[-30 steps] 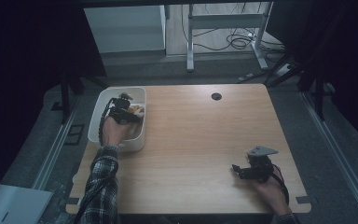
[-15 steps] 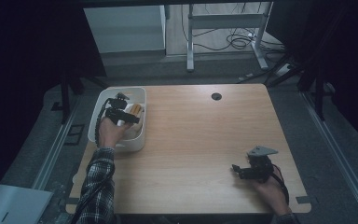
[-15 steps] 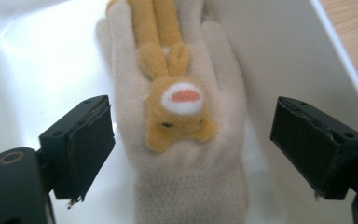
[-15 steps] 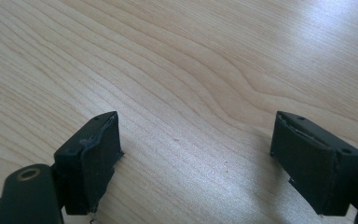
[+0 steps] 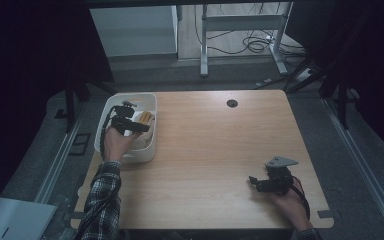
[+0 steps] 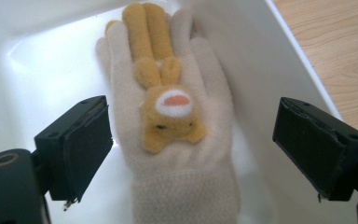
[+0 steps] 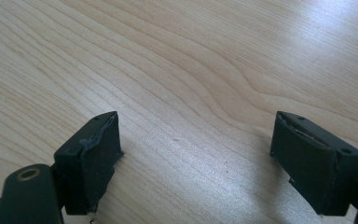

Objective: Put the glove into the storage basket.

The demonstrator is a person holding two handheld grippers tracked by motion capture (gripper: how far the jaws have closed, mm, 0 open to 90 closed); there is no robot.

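Left gripper (image 6: 191,140) now lower, fingers wide astride glove (image 6: 177,135) in bin (image 6: 37,60).

Plaid sleeve (image 5: 100,197), black tongs (image 6: 191,140) with worn pads, grey three-cornered plate (image 5: 281,161)

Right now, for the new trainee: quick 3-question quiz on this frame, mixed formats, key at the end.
1. True or false: the left gripper is shut on the cream glove.
2. What does the cream glove lie in? A) a cardboard box B) the white tub C) a wire basket
3. Fill in: the right gripper is open over the bare ____ table.

Key:
1. False. Its jaws stand wide apart on either side of the glove, not touching it.
2. B
3. wooden
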